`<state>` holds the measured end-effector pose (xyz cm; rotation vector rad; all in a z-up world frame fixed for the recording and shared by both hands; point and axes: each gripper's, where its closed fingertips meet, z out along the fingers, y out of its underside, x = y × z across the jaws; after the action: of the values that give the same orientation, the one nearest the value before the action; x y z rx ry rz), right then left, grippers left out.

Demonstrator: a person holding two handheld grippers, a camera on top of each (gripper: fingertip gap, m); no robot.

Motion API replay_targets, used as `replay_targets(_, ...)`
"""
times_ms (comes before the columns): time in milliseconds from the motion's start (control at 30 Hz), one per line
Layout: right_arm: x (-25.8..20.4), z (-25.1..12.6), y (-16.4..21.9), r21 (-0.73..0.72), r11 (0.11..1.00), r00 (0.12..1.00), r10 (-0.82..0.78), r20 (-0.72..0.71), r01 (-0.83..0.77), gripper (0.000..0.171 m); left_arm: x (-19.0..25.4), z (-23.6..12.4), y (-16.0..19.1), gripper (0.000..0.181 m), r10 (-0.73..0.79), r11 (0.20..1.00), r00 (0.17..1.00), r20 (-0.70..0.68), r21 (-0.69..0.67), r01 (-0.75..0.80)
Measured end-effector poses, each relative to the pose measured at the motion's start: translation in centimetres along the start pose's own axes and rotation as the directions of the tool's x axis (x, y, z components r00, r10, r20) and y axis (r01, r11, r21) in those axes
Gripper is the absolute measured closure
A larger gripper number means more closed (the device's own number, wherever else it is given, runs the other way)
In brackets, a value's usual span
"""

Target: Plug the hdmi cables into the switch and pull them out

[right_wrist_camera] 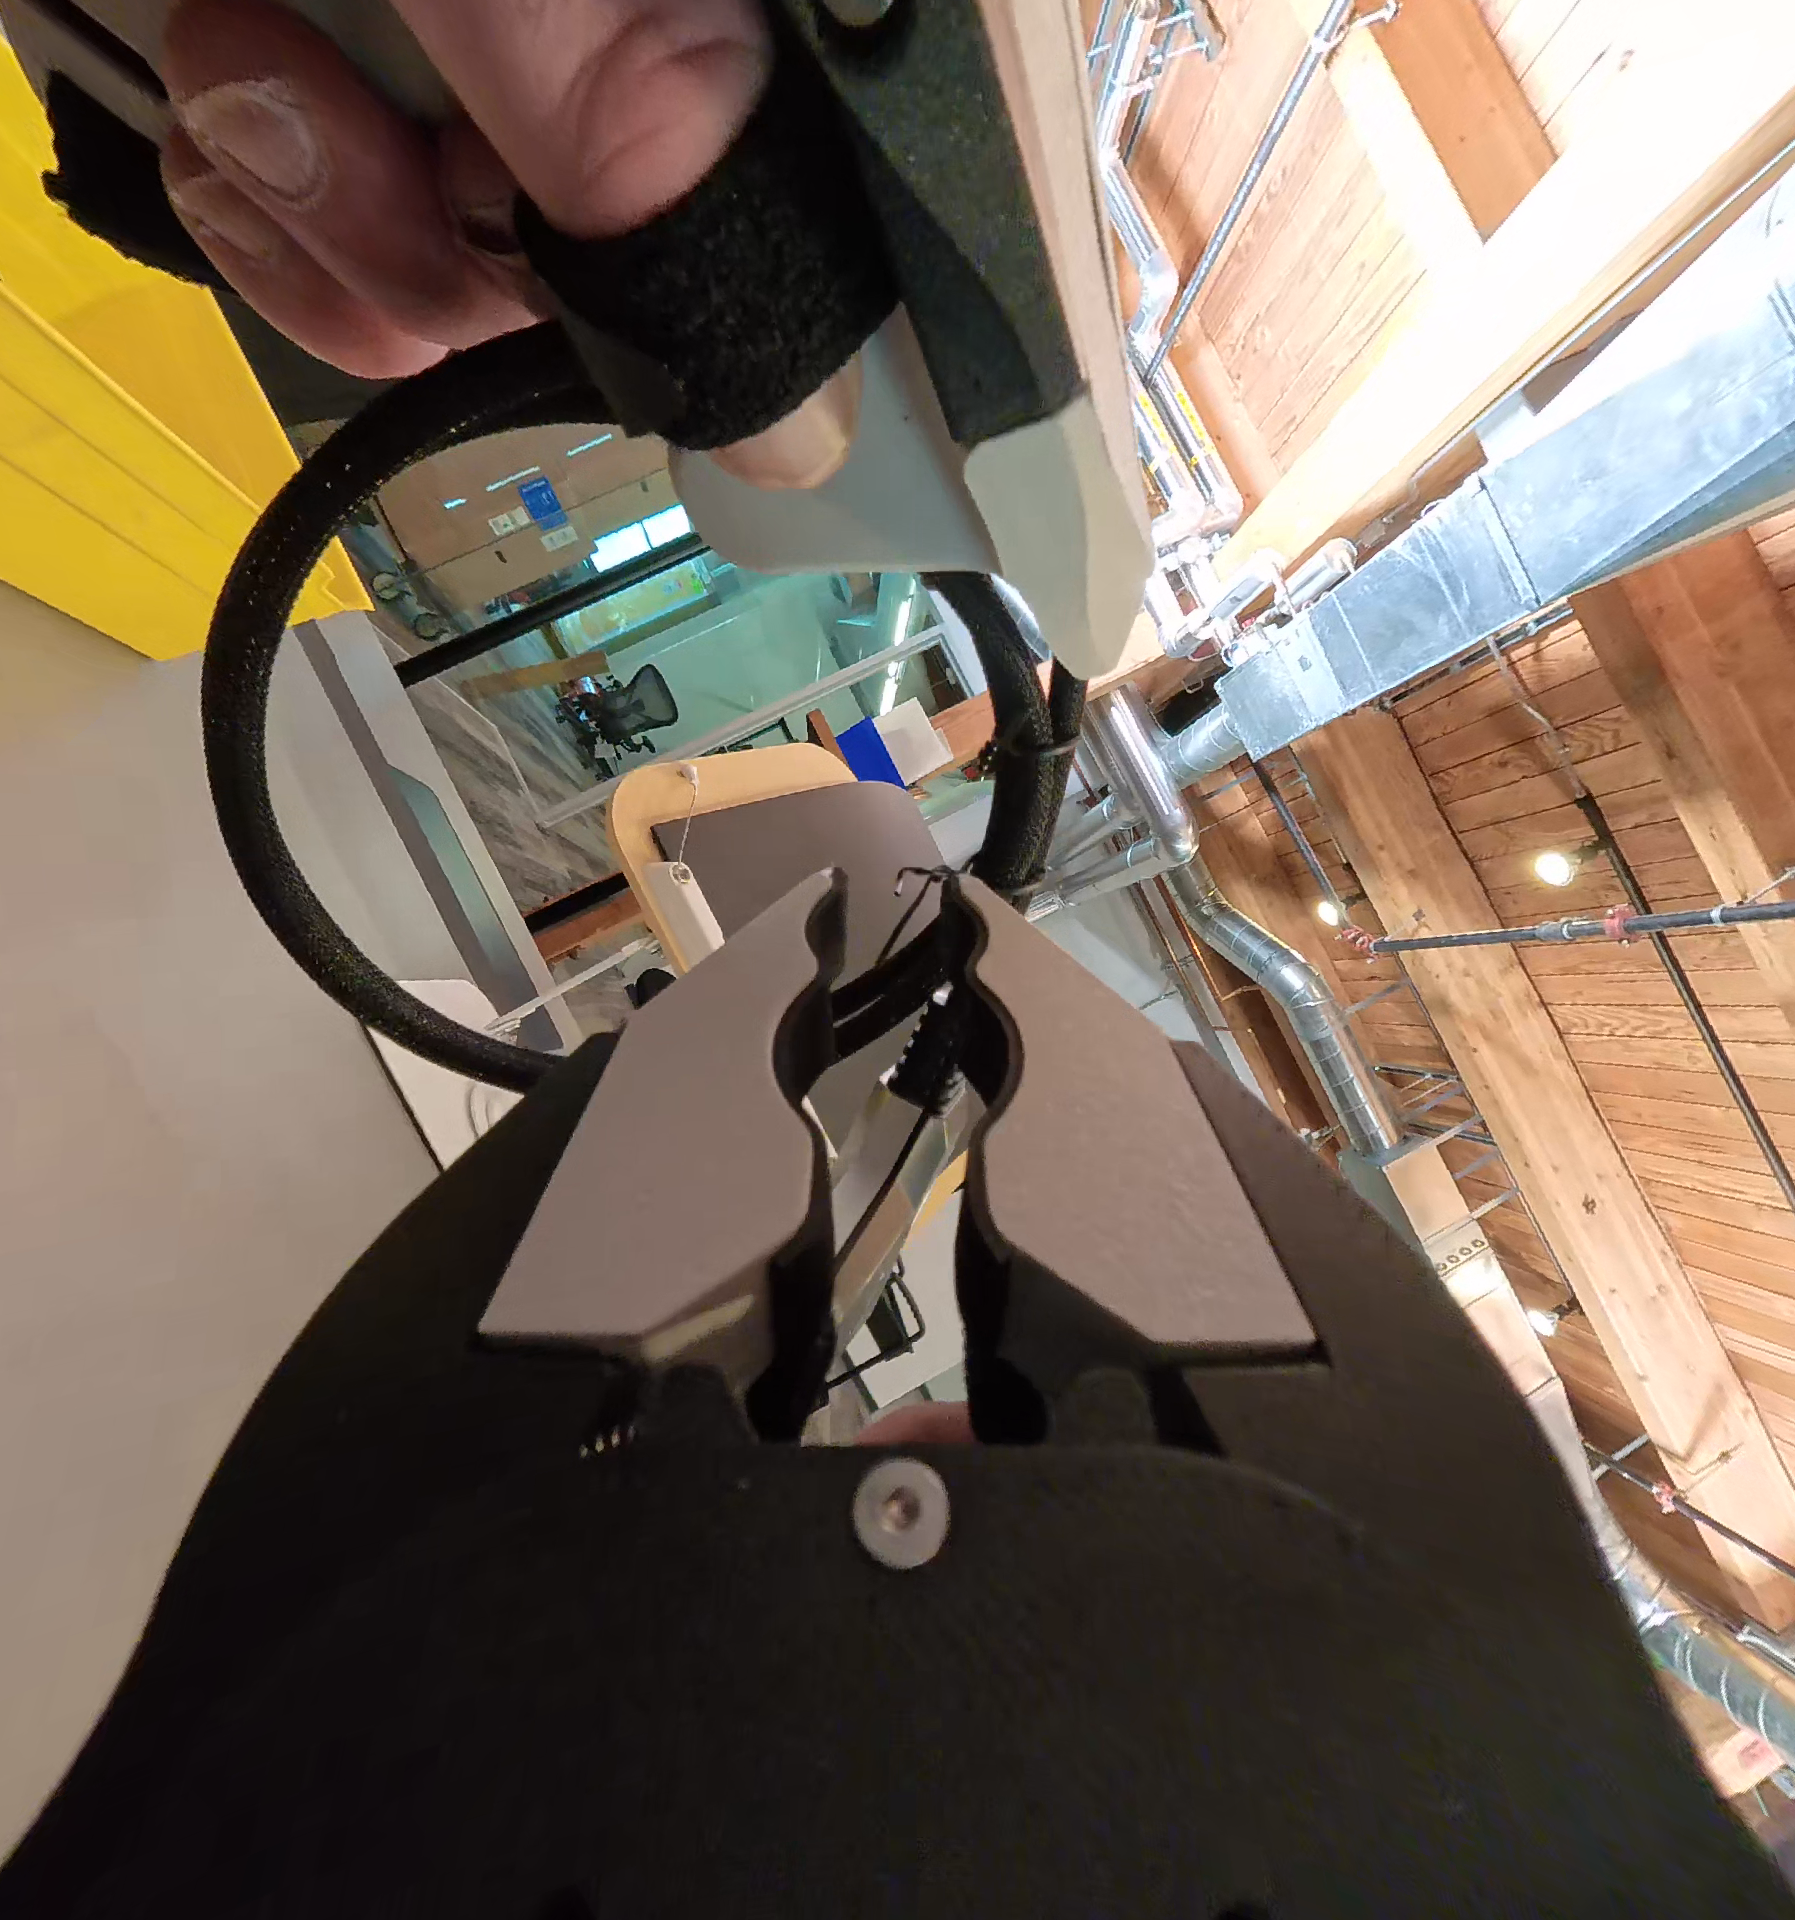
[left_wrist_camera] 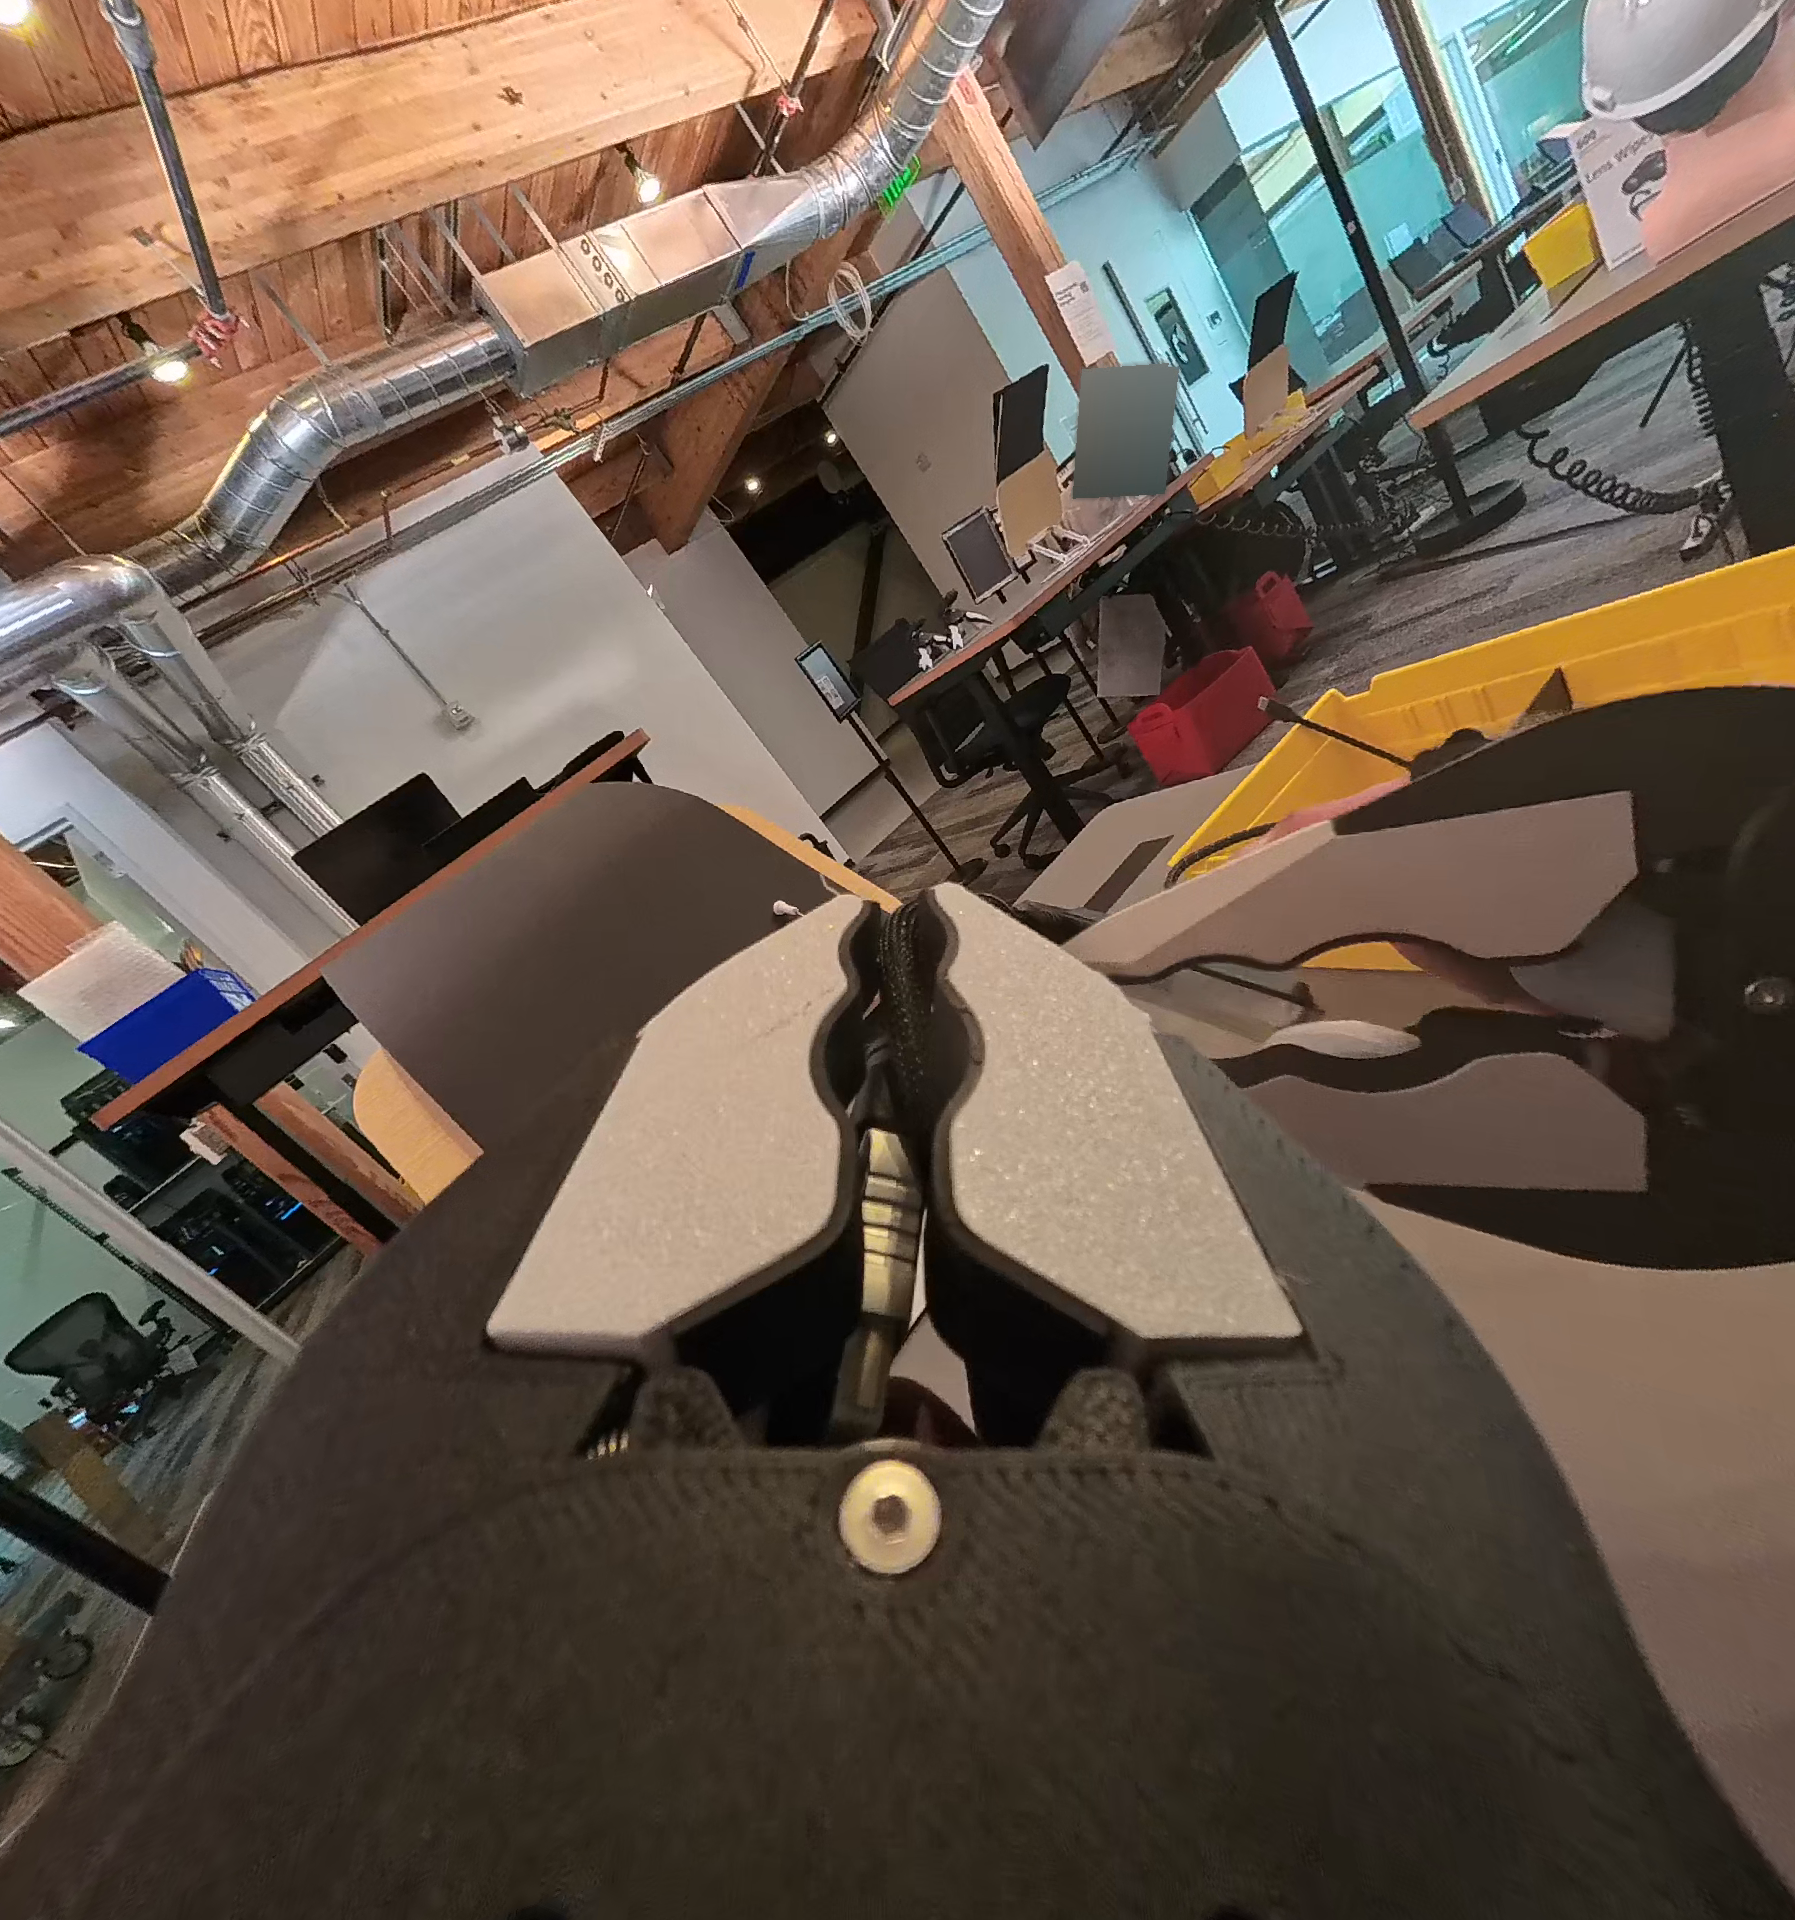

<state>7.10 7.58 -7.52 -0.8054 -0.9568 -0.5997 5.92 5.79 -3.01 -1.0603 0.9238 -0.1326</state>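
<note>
My left gripper (left_wrist_camera: 898,904) is shut on a black braided hdmi cable (left_wrist_camera: 901,987), with the metal plug (left_wrist_camera: 888,1195) lying between the fingers towards the camera. My right gripper (right_wrist_camera: 898,888) is closed on another metal hdmi plug (right_wrist_camera: 898,1153) and its black strain relief, with the fingertips slightly apart. The braided cable (right_wrist_camera: 238,790) loops from there up to the left gripper's grey fingers (right_wrist_camera: 872,499), which a hand (right_wrist_camera: 353,208) holds just above. The right gripper's fingers (left_wrist_camera: 1444,873) show close on the right in the left wrist view. No switch shows in either view.
Both cameras tilt up towards a wooden ceiling with metal ducts (left_wrist_camera: 373,436). A yellow bin (left_wrist_camera: 1599,644) stands beside the grippers and also shows in the right wrist view (right_wrist_camera: 62,436). A pale table surface (right_wrist_camera: 93,1039) lies at the left. Office desks and chairs stand farther off. Spacing between my two grippers at the tips: around 5 cm.
</note>
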Motion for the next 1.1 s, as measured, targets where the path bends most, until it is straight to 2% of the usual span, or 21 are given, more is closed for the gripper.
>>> replay_targets(167,0.3,0.2,-0.1,0.006,1.0,1.0,-0.01,-0.004,0.01,0.171,0.2,0.0,0.0,0.176,-0.003,1.0,1.0,-0.004,-0.001,0.003)
replay_targets(267,0.3,0.3,0.1,-0.002,0.999,0.999,0.048,0.011,-0.048,0.171,-0.1,-0.1,-0.1,0.176,-0.002,1.0,1.0,0.002,0.002,0.002)
replay_targets(367,0.4,0.2,0.2,0.006,0.986,0.984,0.168,0.057,-0.169,0.171,0.0,-0.1,-0.1,0.176,-0.002,1.0,1.0,0.002,0.005,0.002)
replay_targets(433,0.5,0.0,0.0,0.016,0.927,0.92,0.371,0.124,-0.375,0.171,-0.1,-0.1,-0.1,0.176,-0.001,1.0,1.0,0.006,0.009,0.001)
replay_targets(500,0.7,-0.2,-0.2,0.006,0.777,0.761,0.614,0.211,-0.629,0.171,-0.2,-0.2,-0.3,0.176,-0.002,1.0,1.0,0.015,0.02,0.002)
replay_targets(567,0.9,-0.4,-0.6,-0.019,0.579,0.549,0.783,0.292,-0.815,0.171,-0.3,-0.2,-0.4,0.176,-0.002,1.0,1.0,0.016,0.022,0.002)
replay_targets(633,1.3,-0.6,-1.1,-0.074,0.265,0.218,0.897,0.383,-0.961,0.171,-0.2,-0.2,-0.4,0.176,0.0,1.0,1.0,0.021,0.03,-0.001)
replay_targets(667,1.6,-0.8,-1.2,-0.104,0.106,0.054,0.908,0.416,-0.989,0.171,-0.2,-0.3,-0.4,0.176,-0.001,0.999,1.0,0.024,0.036,0.0)
replay_targets(733,2.2,-1.1,-1.8,-0.141,-0.142,-0.193,0.858,0.476,-0.98,0.171,-0.2,-0.3,-0.6,0.176,0.002,0.999,1.0,0.025,0.05,-0.003)
replay_targets(800,3.0,-1.4,-2.1,-0.204,-0.424,-0.463,0.704,0.539,-0.882,0.171,-0.1,-0.5,-1.0,0.176,0.014,0.997,0.999,0.031,0.072,-0.016)
replay_targets(833,3.2,-1.5,-2.1,-0.222,-0.5,-0.53,0.641,0.555,-0.837,0.171,0.0,-0.6,-1.2,0.176,0.022,0.997,0.999,0.036,0.078,-0.025)
replay_targets(933,3.4,-1.7,-2.8,-0.267,-0.598,-0.615,0.508,0.604,-0.756,0.171,0.1,-0.7,-1.4,0.176,0.026,0.995,0.999,0.035,0.095,-0.029)
replay_targets(1033,3.0,-1.7,-3.5,-0.275,-0.607,-0.622,0.486,0.614,-0.745,0.171,0.3,-0.8,-1.6,0.176,0.041,0.994,0.999,0.035,0.103,-0.044)
replay_targets(1100,2.3,-1.3,-3.3,-0.254,-0.558,-0.585,0.56,0.587,-0.79,0.171,0.2,-0.7,-1.4,0.176,0.042,0.994,0.998,0.038,0.095,-0.045)
